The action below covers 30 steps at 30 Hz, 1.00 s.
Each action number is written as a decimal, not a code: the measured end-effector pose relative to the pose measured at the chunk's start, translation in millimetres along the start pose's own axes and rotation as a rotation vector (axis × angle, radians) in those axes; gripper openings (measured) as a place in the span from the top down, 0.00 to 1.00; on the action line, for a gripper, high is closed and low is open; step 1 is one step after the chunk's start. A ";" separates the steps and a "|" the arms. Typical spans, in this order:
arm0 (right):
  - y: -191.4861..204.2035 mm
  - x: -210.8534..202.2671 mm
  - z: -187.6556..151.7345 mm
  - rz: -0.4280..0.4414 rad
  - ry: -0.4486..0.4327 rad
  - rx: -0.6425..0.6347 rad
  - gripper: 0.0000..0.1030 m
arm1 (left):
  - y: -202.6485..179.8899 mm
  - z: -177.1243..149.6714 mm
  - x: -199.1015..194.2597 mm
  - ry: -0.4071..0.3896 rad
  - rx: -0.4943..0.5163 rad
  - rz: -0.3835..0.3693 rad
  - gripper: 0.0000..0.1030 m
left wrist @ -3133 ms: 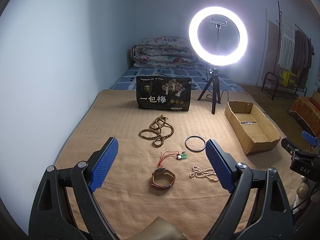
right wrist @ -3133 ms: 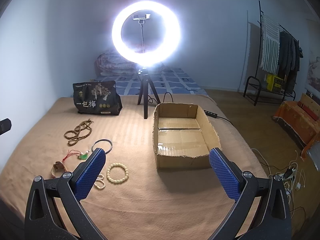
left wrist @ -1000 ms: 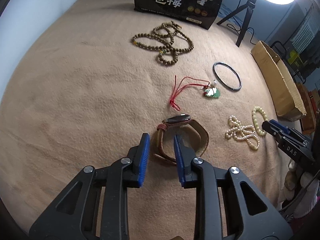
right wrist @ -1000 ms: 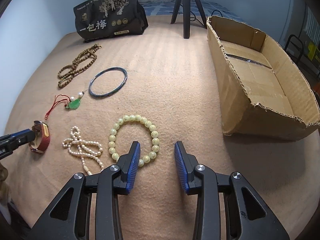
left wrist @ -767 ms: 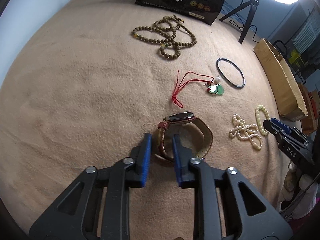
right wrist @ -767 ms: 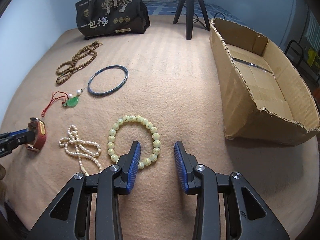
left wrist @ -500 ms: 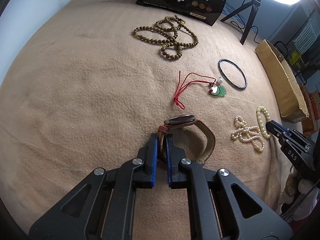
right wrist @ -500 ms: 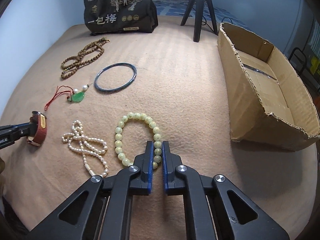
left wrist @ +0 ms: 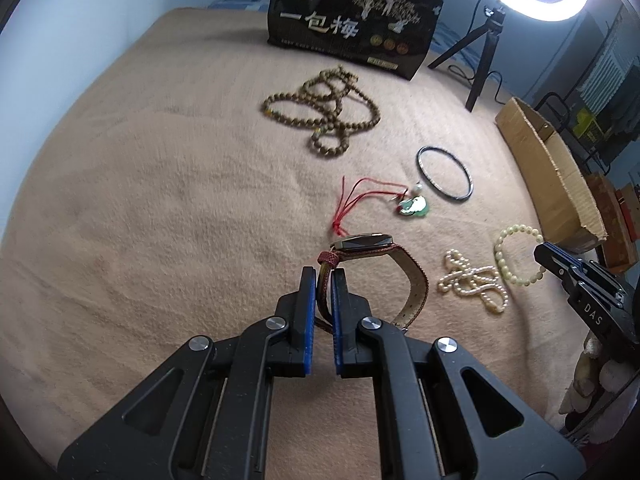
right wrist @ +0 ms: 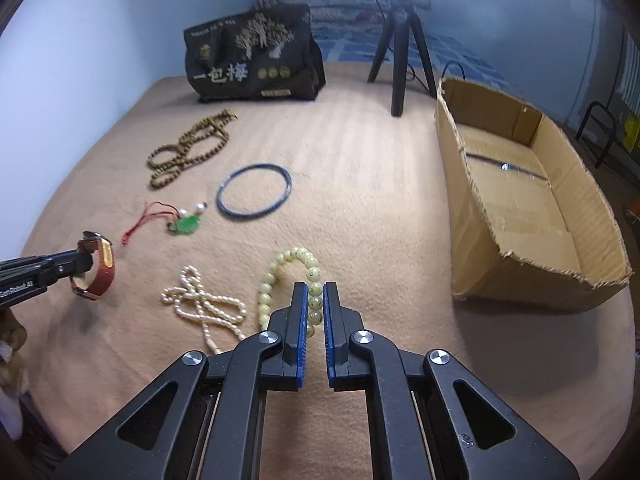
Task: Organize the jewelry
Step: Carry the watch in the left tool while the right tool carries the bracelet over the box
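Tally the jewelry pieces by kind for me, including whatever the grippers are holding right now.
Watch: 1
Beaded bracelet: 1
Bangle: 1
Pearl strand: 1
Wooden bead strand: 1
Jade pendant on red cord: 1
Total: 6

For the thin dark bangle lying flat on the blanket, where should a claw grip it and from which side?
Grip the dark bangle across its thin rim, coming from above with one finger inside the ring and one outside. It lies flat on the blanket, so no edge offers itself from the side. The near arc looks best, facing away from the green pendant.
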State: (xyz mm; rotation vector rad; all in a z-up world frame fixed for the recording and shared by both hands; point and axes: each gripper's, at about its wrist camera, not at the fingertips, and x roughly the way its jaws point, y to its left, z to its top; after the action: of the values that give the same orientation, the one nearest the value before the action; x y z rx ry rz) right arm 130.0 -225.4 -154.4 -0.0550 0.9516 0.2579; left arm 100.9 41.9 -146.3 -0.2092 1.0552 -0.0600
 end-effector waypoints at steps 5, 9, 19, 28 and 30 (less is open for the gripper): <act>4.6 -18.1 4.5 0.001 -0.046 -0.024 0.94 | -10.1 2.4 -9.8 -0.027 0.014 -0.016 0.95; 4.8 -34.5 9.6 -0.008 -0.090 -0.042 0.94 | -23.7 4.2 -19.0 -0.053 0.035 -0.031 0.95; -20.1 -67.0 21.9 -0.012 -0.181 0.004 0.94 | -66.3 14.3 -30.8 -0.107 0.093 -0.070 0.95; -62.6 -81.9 28.5 -0.055 -0.233 0.069 0.94 | -114.8 33.6 -28.2 -0.115 0.120 -0.140 0.95; -76.6 -84.8 29.2 -0.068 -0.241 0.090 0.94 | -127.4 38.6 -25.8 -0.113 0.128 -0.157 0.95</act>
State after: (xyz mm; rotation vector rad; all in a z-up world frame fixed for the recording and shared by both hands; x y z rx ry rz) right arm 125.0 -311.2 -73.8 0.0259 0.7188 0.1543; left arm 128.2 -73.4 -80.4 -0.1769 0.9173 -0.2540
